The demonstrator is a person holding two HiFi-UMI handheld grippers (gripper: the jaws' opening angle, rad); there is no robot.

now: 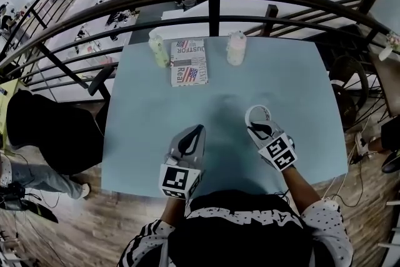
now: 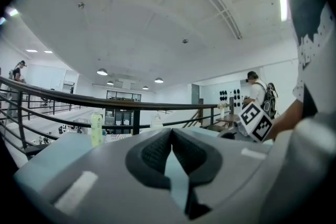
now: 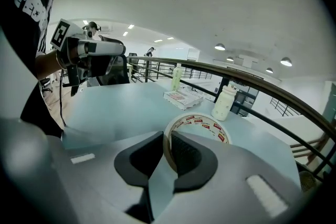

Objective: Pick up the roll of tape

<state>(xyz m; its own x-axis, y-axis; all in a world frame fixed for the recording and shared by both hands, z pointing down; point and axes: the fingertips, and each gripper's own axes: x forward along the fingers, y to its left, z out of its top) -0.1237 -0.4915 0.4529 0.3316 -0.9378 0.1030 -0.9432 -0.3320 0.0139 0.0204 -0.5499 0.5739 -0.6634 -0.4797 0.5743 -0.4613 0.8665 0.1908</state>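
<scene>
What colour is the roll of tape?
The roll of tape is cream-white with small red print, clearest in the right gripper view.

Bright, even light is coming from round ceiling lamps (image 2: 102, 72). Faint shadow is lying on the table (image 1: 287, 90). Gripper views are bending toward black corners; right claw (image 3: 167, 144) is blurring up close.

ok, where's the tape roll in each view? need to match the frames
Head view: roll of tape right of centre, lower half, in the right gripper.
Left gripper view: roll not made out; only the right gripper's marker cube shows, at right.
Right gripper view: centre, clamped between the jaws.
Shared landmark: pale green bottle at the table's far edge.
</scene>
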